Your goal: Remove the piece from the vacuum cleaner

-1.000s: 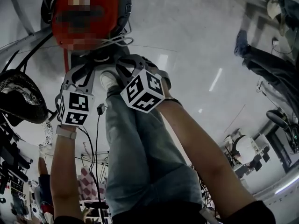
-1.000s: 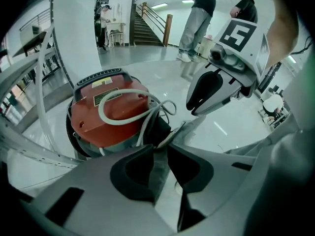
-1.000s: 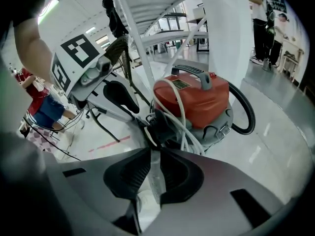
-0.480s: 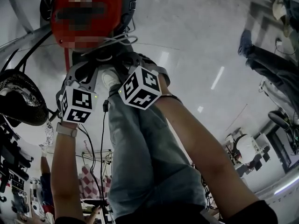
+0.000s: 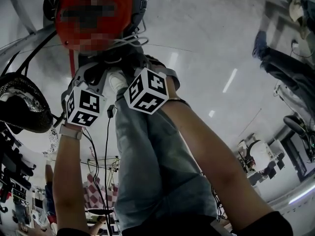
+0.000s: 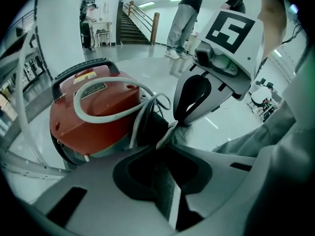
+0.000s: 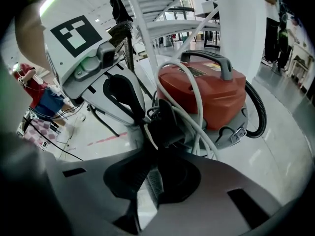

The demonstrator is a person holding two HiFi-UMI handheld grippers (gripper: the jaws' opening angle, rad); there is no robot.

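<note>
Left gripper (image 6: 167, 134): jaws drawn together at the tips, with nothing visible between the pads. The tips sit just beside the black piece at the vacuum's near end.
Right gripper (image 7: 147, 144): jaws closed to a thin slit, tips against the piece's lower edge. Whether they pinch it cannot be told.
Piece (image 7: 166, 119): black and blocky, mounted on the near end of the vacuum cleaner, between the two grippers' tips.
Vacuum cleaner (image 7: 211, 92): red canister on a grey base with a grey carry handle (image 7: 221, 63) on top. It stands on the floor just ahead of the person's feet.
Obstructions: loops of grey cord (image 7: 197, 107) drape over the canister top and down across the piece. Each gripper's jaws crowd the other's view of it.
Hose (image 7: 263, 114): black and ribbed, curling off the canister's far side.
Operator: jeans (image 5: 147, 156) and a white shoe (image 5: 114, 82), directly below the grippers.
Surface: glossy pale floor (image 5: 206, 43) with ceiling lights reflected in it and a red strip (image 7: 106, 139) marked on it.
Room: large open hall with a staircase (image 6: 130, 26), a white tubular frame (image 7: 142, 28), and a bystander (image 6: 184, 14) well apart.
</note>
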